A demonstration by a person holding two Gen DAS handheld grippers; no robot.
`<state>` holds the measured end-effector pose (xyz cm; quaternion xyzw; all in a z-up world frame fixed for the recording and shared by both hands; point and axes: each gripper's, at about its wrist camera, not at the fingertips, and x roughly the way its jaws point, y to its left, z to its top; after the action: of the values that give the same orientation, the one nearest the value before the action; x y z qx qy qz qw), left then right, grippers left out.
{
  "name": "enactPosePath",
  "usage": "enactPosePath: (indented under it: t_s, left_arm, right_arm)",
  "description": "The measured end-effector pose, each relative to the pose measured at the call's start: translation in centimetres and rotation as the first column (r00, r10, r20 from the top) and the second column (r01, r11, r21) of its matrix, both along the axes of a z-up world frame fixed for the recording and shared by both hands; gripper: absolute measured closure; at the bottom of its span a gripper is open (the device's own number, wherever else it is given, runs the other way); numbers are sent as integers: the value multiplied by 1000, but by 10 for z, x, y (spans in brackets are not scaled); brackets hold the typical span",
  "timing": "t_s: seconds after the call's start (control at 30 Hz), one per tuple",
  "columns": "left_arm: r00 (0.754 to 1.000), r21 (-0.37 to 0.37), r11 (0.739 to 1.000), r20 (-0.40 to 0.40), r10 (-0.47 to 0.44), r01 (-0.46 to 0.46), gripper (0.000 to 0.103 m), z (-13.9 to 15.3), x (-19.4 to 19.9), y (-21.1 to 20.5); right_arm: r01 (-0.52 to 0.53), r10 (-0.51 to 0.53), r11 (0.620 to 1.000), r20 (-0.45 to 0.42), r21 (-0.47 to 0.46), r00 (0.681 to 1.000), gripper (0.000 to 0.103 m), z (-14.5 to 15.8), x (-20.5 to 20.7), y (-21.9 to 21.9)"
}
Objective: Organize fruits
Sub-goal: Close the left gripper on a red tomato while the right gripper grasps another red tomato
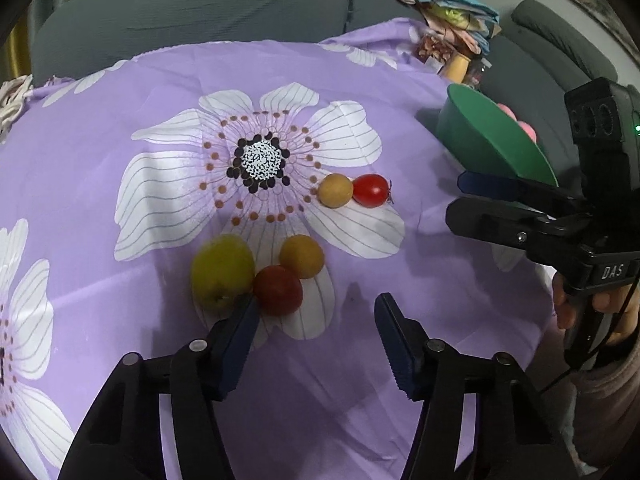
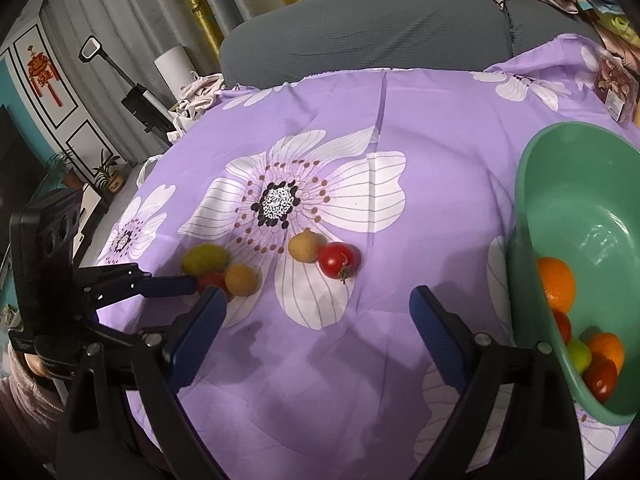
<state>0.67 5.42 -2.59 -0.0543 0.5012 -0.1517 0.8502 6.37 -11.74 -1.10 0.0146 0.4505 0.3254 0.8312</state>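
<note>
Left-wrist view: the left gripper [image 1: 316, 312] hangs partly open and empty over the purple cloth [image 1: 120, 184], a dark red tomato [image 1: 278, 290] just ahead, inside its left finger. Green apple [image 1: 222, 270] and yellow fruit [image 1: 301, 256] crowd it. The right gripper [image 2: 316, 304], wide and empty, hovers farther off, the green bowl [image 2: 532, 216] to its right.

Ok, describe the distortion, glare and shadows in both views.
Left wrist view: fisheye bends the purple floral tablecloth edge, corners black, near dark-red tomato soft. Right wrist view: glare inside the green plastic bowl, finger shadows on the cloth.
</note>
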Motion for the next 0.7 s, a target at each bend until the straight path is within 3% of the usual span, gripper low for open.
enactPosePath:
  t_s: [0.17,0.4,0.53,0.7]
  left_arm:
    - [1000,52,999,-2,-10,10,44,-3,7,-1]
    - [1000,117,993,-12,-28,30,63,-9,18,0]
    - [999,129,991,-20,-28,31,65,-14,22,1]
    - [1000,130,991,-11,-23,24,73,-15,24,4]
  right_arm:
    - [-8,8,1000,-8,4,1000,10,-2,4,1]
    - [-31,31,999,-16,-23,999,13,-7,9,9]
    - [-48,47,998,-20,-43,999,14,-10,13,16]
    - [-80,77,993,-39,-90,996,25,-17,21,28]
